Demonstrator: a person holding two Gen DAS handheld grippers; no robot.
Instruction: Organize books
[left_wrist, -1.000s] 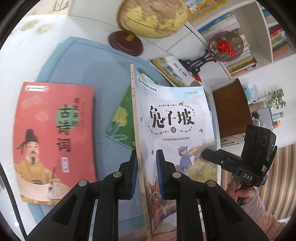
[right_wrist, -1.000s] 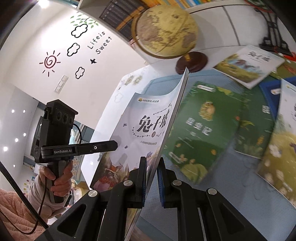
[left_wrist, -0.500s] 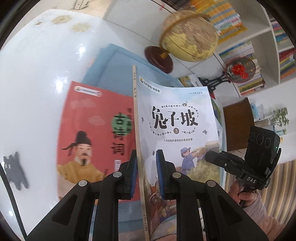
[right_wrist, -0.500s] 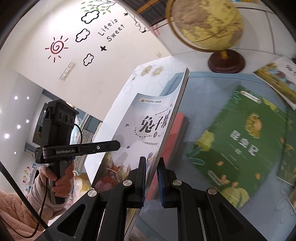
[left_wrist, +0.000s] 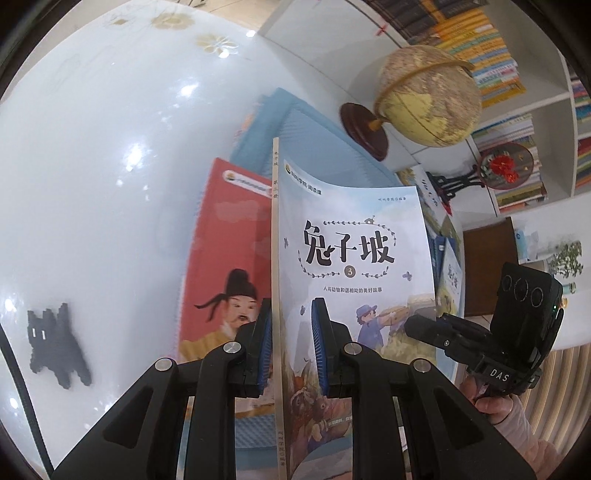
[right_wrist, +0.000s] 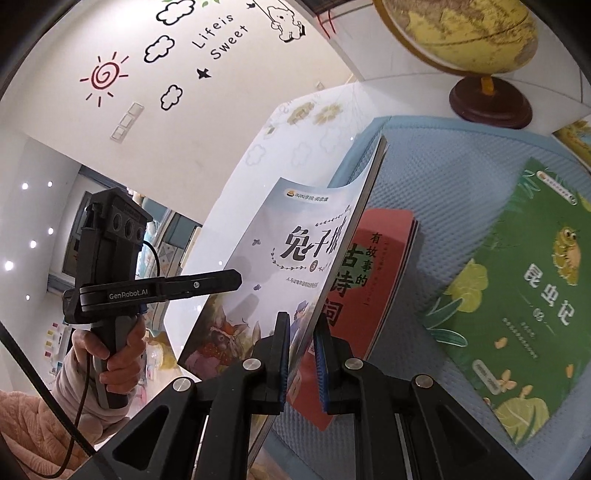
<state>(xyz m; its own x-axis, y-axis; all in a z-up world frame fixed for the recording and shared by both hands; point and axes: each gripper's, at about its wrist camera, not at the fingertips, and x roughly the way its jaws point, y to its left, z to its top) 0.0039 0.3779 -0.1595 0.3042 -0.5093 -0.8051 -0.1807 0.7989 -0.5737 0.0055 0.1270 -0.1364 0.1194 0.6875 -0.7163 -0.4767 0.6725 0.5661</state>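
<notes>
The pale blue picture book with black title characters (left_wrist: 351, 258) stands on edge in the air, pinched from two sides: the left gripper (left_wrist: 290, 347) has its fingers closed on the spine edge, and the right gripper (right_wrist: 301, 354) has its fingers closed on the opposite edge, so both hold the one book. It hangs right over the red book with a robed figure on its cover (left_wrist: 225, 266), which lies flat on the light blue textured mat (right_wrist: 443, 177) on the glossy white counter (left_wrist: 110, 147); judging by this, a pile is just begun and the held book is about to join it. Much seems left: a green book with a frog on the cover (right_wrist: 528, 295) lies loose on the mat, with more picture books beyond. A yellow globe on a dark wooden base (left_wrist: 428, 96) stands at the mat's far edge, clear of the pile, and a small black figure (left_wrist: 59, 343) sits well apart on the counter.
</notes>
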